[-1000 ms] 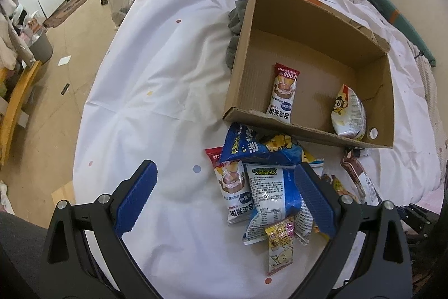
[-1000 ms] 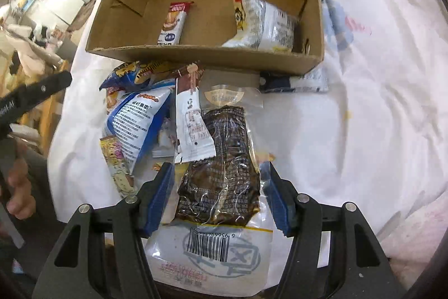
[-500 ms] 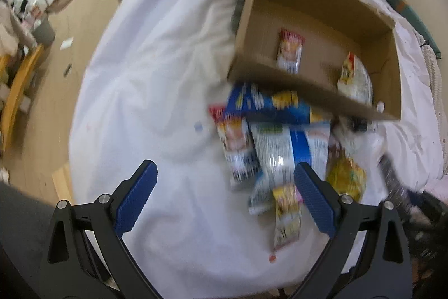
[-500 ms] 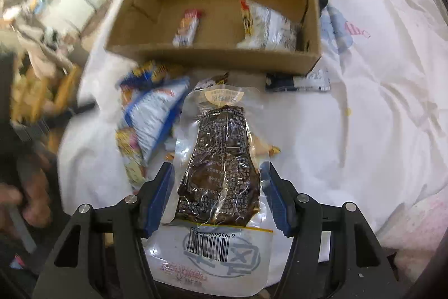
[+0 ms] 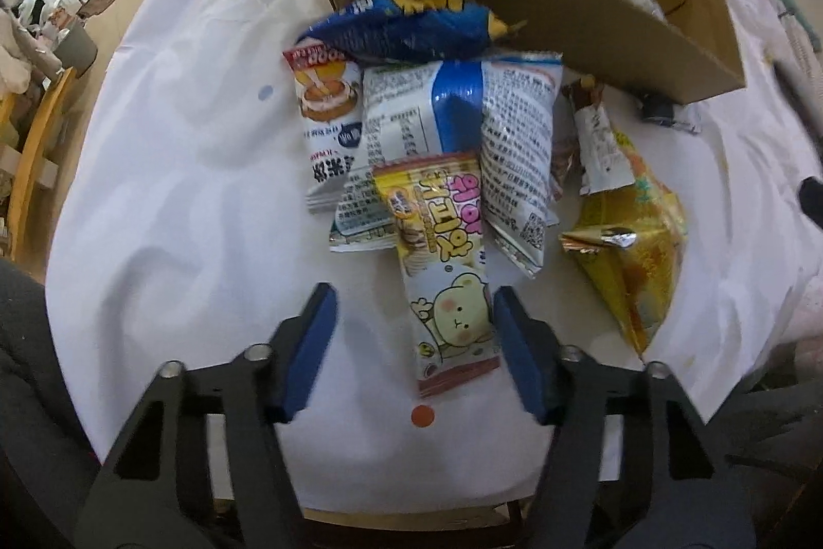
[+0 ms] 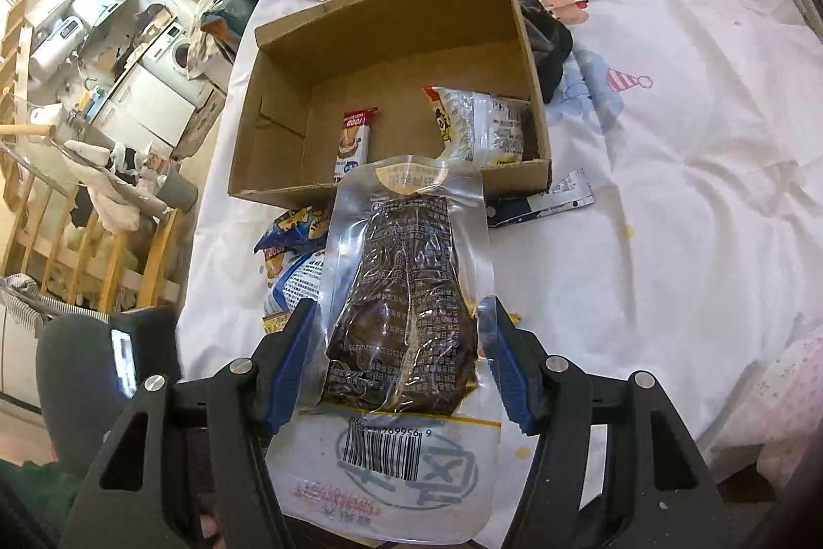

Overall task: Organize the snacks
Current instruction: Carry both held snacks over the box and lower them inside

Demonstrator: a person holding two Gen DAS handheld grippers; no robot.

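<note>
Snacks lie heaped on the white sheet (image 5: 170, 168) just ahead of my left gripper (image 5: 414, 317). Its blue fingers (image 5: 314, 333) stand apart around the near end of a bear-print wafer packet (image 5: 447, 286); I see a clear gap on the left side, and the right finger sits just beside the wrapper's edge. Beyond that packet lie a white-and-blue bag (image 5: 463, 122), a red-topped cake packet (image 5: 326, 106) to its left and a dark blue bag (image 5: 406, 27) against the wall of the cardboard box (image 5: 540, 9). A yellow pouch (image 5: 632, 240) rests off to the right.

My right gripper (image 6: 398, 353) pinches a clear pouch of dark braised food (image 6: 406, 307) between its pads, the pouch sticking out forward toward the box (image 6: 380, 34). Inside the box I see a red-topped packet (image 6: 355, 137) and a silvery bag (image 6: 478, 124). A small dark sachet (image 6: 540, 204) lies just outside its near right corner.
</note>
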